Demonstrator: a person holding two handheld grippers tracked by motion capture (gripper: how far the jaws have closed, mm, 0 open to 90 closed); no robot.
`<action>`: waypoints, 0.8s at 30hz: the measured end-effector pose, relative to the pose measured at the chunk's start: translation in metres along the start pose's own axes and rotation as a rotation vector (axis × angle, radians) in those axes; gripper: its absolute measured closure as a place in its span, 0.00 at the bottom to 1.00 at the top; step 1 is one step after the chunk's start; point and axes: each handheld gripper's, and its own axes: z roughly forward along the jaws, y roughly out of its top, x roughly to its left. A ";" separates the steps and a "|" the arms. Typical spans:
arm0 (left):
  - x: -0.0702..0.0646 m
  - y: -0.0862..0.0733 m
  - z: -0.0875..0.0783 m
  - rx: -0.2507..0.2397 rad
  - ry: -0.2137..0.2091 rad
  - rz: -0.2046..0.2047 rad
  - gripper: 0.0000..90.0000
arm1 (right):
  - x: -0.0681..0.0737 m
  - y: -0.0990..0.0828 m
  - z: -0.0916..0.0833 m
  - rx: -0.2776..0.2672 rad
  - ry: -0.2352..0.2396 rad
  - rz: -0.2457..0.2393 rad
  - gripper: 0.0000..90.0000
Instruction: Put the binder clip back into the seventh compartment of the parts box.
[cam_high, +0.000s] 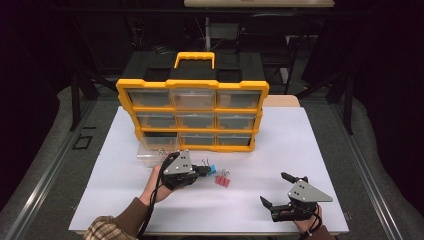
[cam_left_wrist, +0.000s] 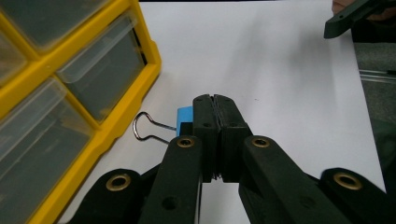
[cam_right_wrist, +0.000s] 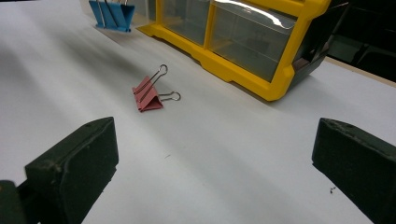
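Observation:
A blue binder clip (cam_high: 212, 168) hangs just above the white table, pinched in my left gripper (cam_high: 205, 170), which is shut on it. In the left gripper view the jaws (cam_left_wrist: 215, 100) are pressed together, with the blue clip (cam_left_wrist: 185, 115) and its wire handle sticking out to their left. A pink binder clip (cam_high: 222, 180) lies on the table just right of that gripper. My right gripper (cam_high: 273, 188) rests near the front right edge, open with nothing between its jaws. In the right gripper view (cam_right_wrist: 215, 158) the pink clip (cam_right_wrist: 148, 95) lies ahead and the blue clip (cam_right_wrist: 112, 14) is at the top left.
A yellow drawer organizer (cam_high: 192, 115) with clear drawers stands at the back of the white table (cam_high: 300, 150). One clear drawer (cam_high: 150, 156) sits pulled out in front of its dark lower left slot. Bare table surface spreads between the two grippers.

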 end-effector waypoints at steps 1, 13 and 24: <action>0.000 0.001 -0.002 -0.003 0.006 -0.003 0.98 | 0.000 0.000 0.000 0.001 0.003 -0.002 0.00; 0.007 0.006 -0.024 -0.035 0.101 -0.006 0.98 | 0.005 0.005 -0.005 -0.027 0.027 -0.036 0.00; 0.024 0.006 -0.053 -0.084 0.194 -0.065 0.98 | 0.008 0.006 -0.005 -0.016 0.026 -0.046 0.00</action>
